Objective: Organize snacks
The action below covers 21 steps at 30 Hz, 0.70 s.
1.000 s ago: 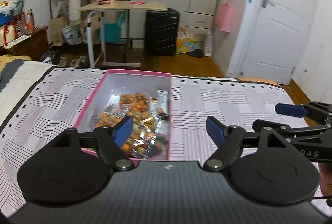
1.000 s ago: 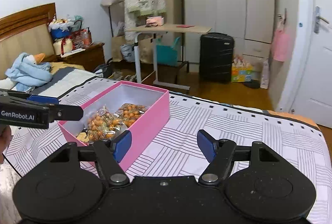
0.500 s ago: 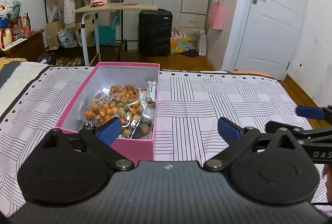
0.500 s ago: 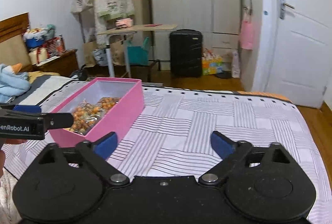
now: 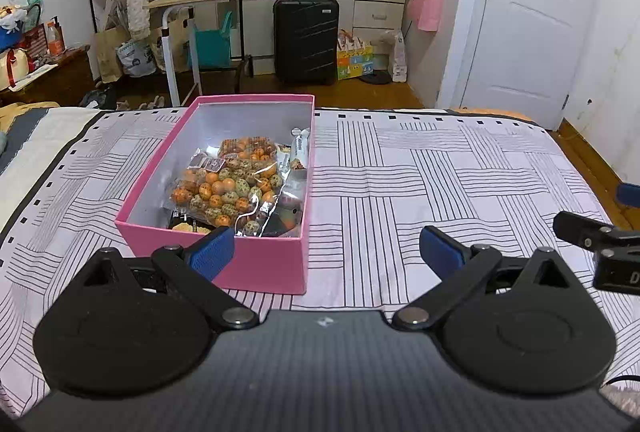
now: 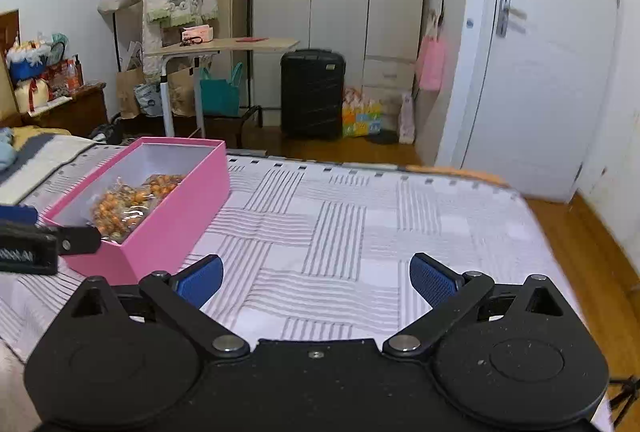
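Sitting on a bed with a white cover full of dark striped squares (image 5: 420, 168) is a pink cardboard box with no lid (image 5: 260, 266). This box is the landmark for everything else. Inside the box lies a clear bag of little orange and speckled round snacks (image 5: 224, 188). More shiny snack packets (image 5: 298, 152) lean against the box's right inner wall, beside the bag.

Just in front of the box hangs the left hand-held gripper (image 5: 326, 246). Its two blue pads are spread wide apart and nothing is between them. The left pad shows in front of the box's near wall, and I cannot tell if it touches the wall.

To the right of the box, over bare bed cover, hangs the right hand-held gripper (image 6: 316, 280). Its jaws are also wide apart and it holds nothing. From that side the box (image 6: 176, 228) looks long, and the snack bag (image 6: 124, 204) peeks over its rim.

Far behind the box, on the wooden floor, stands a black hard suitcase (image 5: 306, 38). A white door (image 5: 532, 20) is behind the box and off to the right.
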Tool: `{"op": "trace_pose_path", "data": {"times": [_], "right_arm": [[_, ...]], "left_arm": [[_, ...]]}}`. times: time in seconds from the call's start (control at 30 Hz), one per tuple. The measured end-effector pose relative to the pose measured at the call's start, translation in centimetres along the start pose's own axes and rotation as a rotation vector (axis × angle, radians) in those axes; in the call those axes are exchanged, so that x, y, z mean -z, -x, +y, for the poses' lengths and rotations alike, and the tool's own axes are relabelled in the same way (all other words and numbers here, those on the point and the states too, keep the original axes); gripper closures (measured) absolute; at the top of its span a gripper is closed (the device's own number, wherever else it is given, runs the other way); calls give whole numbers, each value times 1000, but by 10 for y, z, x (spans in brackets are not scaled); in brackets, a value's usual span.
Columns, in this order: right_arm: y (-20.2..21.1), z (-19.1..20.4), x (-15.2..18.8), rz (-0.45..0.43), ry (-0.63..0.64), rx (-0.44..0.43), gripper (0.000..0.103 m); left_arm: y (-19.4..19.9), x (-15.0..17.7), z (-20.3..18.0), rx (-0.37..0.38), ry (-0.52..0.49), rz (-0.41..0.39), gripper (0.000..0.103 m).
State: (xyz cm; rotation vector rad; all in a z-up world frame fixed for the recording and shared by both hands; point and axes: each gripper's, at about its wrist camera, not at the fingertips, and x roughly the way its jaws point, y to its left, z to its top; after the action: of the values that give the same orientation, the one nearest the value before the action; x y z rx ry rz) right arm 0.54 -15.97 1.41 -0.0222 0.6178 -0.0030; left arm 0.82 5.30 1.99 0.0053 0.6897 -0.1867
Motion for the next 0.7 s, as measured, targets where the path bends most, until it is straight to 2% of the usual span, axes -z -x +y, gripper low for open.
{"op": "trace_pose_path", "data": {"times": [0.17, 0.3, 0.7], "right_arm": [[6, -6, -5, 32, -31, 21, 2], [13, -8, -7, 57, -55, 0, 2], [18, -4, -5, 46, -45, 14, 2]], "left_arm": [[7, -3, -5, -11, -23, 23, 3], [16, -6, -9, -9, -32, 22, 3], [24, -6, -15, -13, -42, 22, 3]]}}
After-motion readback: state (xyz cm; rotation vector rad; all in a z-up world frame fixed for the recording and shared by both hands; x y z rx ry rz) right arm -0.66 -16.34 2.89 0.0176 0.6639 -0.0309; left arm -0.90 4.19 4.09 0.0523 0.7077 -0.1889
